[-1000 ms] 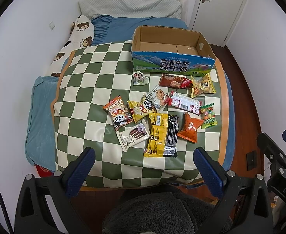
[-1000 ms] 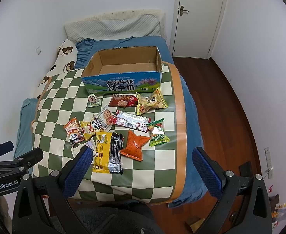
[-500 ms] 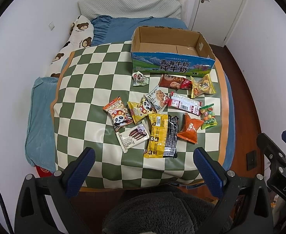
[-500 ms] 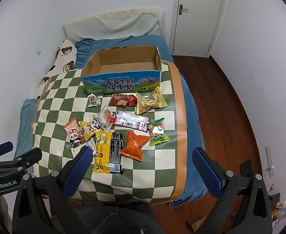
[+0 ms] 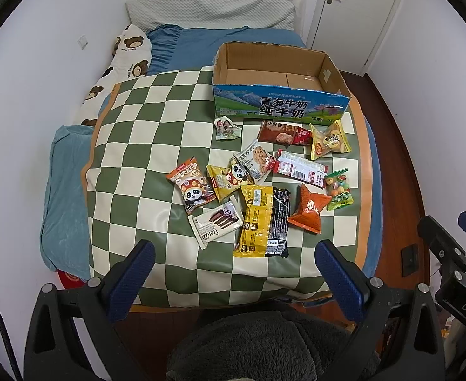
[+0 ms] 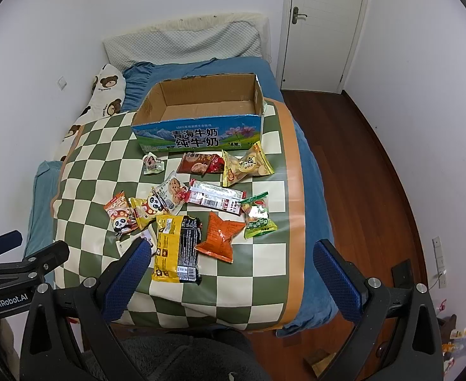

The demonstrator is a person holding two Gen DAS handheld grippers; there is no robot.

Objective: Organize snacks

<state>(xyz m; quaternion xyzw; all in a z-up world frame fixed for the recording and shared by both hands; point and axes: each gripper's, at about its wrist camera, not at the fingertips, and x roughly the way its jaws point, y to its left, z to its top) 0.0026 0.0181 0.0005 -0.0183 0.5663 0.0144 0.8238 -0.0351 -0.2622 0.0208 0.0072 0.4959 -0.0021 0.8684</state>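
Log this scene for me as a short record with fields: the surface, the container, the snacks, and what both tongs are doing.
surface: green and cream checkered mat over a blue bed
container: open cardboard milk box with blue printed front, at the mat's far edge, nothing visible inside
snacks: loose packets in front of the box, none in it
nearest packet: yellow and black flat packet
right of it: orange crinkled pouch
left tongs: open, holding nothing, short of the snacks
right tongs: open, holding nothing

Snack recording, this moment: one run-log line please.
left tongs open, empty | right tongs open, empty | snacks on mat | box empty
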